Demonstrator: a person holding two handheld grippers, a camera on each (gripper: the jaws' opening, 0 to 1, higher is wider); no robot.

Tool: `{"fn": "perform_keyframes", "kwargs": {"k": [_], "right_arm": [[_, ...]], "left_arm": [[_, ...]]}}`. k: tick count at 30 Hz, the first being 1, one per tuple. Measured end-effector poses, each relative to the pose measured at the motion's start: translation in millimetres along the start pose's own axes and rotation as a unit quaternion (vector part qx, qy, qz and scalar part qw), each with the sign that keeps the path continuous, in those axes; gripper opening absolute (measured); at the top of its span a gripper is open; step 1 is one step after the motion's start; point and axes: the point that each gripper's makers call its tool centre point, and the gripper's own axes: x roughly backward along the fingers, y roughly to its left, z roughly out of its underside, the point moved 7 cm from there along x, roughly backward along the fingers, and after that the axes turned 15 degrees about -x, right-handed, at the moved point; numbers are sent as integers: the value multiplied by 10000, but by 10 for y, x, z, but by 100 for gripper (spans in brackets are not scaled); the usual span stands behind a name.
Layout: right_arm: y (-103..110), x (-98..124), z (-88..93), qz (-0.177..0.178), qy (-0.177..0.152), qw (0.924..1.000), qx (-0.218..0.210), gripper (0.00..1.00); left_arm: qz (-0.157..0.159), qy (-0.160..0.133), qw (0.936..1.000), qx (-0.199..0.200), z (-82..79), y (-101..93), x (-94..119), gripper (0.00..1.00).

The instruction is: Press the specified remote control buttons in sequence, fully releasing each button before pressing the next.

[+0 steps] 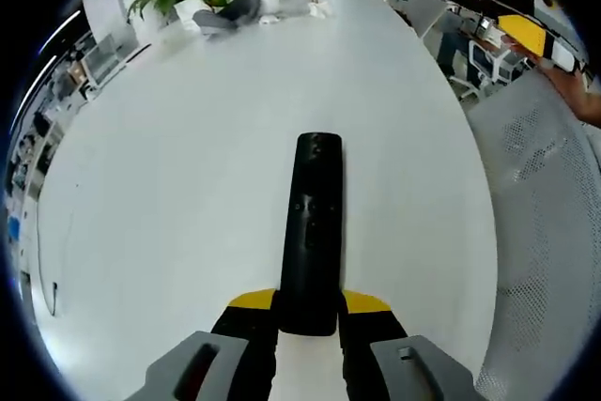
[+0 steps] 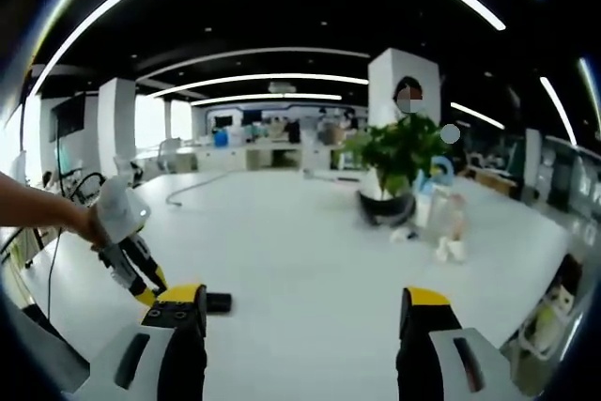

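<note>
Two claws (image 1: 308,318) (image 2: 305,316), one remote (image 1: 314,223), one potted plant (image 2: 394,161).

The left gripper (image 1: 308,321) rises from the bottom centre of the left gripper view, its yellow-tipped jaws closed in on the near end of the black remote control (image 1: 314,232), which runs straight up the middle of the frame; in the right gripper view that same gripper sits at lower left, held by the person's hand (image 2: 94,223), the bare forearm reaching in from the left edge; the right gripper (image 2: 305,312) stands at the bottom of its own view, jaws spread wide with nothing between them.
</note>
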Motion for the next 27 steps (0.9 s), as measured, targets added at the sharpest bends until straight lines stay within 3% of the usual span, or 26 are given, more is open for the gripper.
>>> {"fn": "perform_keyframes", "kwargs": {"k": [12,27], "right_arm": [[-9,1,1,40,3,10000,19,83],[-8,-3,11,59,35,10000,53,83]], "left_arm": [[91,280,9995,-121,-44,158,-28,24],[119,362,9992,-150,-51,335,-37,24]]}}
